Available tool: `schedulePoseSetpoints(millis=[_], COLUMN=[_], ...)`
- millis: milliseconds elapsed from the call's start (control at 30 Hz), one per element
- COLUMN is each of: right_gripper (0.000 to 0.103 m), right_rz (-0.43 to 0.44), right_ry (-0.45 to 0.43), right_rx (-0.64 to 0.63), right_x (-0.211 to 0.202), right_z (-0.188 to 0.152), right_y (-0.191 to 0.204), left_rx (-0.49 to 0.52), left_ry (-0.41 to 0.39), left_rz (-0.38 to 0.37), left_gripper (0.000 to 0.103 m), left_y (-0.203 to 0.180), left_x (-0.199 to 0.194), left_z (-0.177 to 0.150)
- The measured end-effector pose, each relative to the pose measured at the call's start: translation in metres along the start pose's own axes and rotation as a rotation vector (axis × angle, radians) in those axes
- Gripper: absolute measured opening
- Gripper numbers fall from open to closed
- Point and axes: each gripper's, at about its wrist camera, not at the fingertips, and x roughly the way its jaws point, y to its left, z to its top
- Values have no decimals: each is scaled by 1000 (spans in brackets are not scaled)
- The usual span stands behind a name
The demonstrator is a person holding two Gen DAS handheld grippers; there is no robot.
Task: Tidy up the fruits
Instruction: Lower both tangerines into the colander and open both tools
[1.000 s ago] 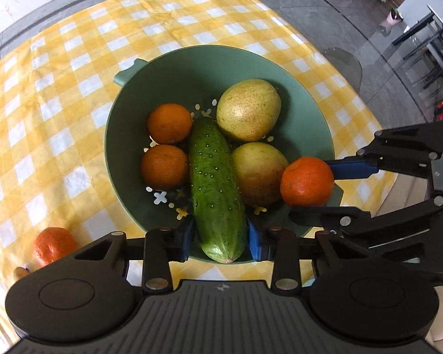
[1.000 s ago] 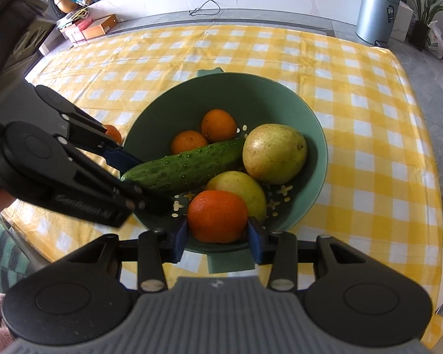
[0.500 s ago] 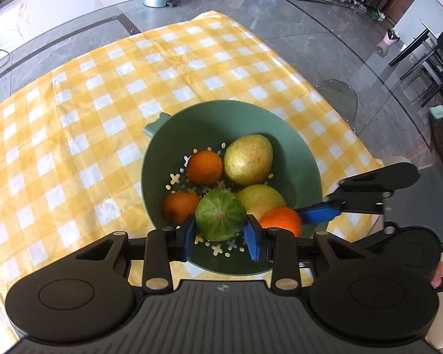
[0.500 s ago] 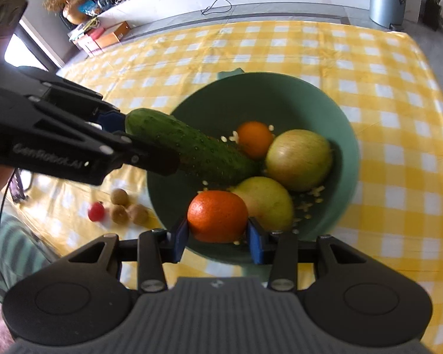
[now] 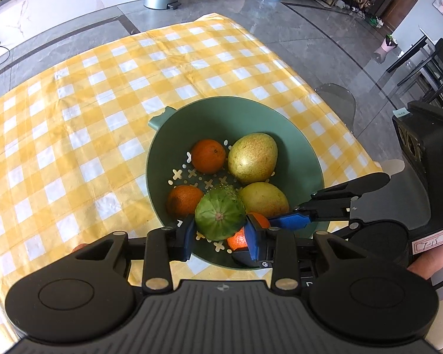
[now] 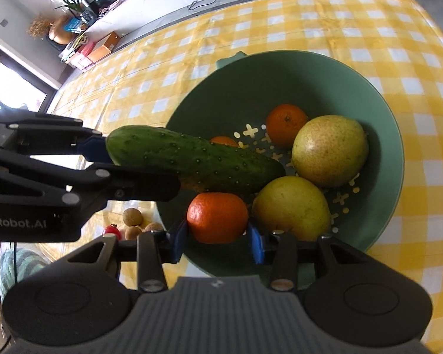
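Plainly, left tongs (image 6: 103,150) read "nRobot.AI" – gripping cucumber (image 6: 192,159).

Bright daylight, fisheye-bent edges, blown-out window glare, sharp focus.

The 2 wrist cameras each look steeply down along their own claw at the green bowl (image 5: 307,147) on the table (image 5: 73,118), both close above it. The left view faces from the bowl's near rim, the right from its side; both share the bowl's fruit.
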Motion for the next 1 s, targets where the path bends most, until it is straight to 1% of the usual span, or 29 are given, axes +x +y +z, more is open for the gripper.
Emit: schedulePoseSetpoints(millis=[67,167,233,367,500,633,733,900,1000], right_gripper=[43,47,47,47,47,47,49,50,51], right_rz=[-8,-9,-11,-29,-45,-52,-78,-85,-102], right_ry=[-3,-12,-16,-16,-17,-19,-31,-31,-28], right_rx=[-2,0,-3,-17,-20,-16,-62,-61,-65], right_x=[-2,-7,-10,-13,-15,-18,-22,-25,-26], right_z=[0,-2,-2,-3,-6,-10,-14,-16,-19], right_y=[1,2,2,4,4,4,10,9,11], left_rx=[6,51,45,43,58,128,123,120,128], left_ry=[-12,-64,-81,-65,-76,-48,-38,-37,-25], left_rz=[-1,19,33,39,45,65,67,62,89], left_gripper=[39,40,40,40,40,39,39,39,39], left_y=[1,-2,-2,1,1,-9,-7,-5,-5], left_x=[0,-1,-2,3,3,5,4,5,4], left_z=[-1,-3,-2,0,-6,-16,-22,-29,-32])
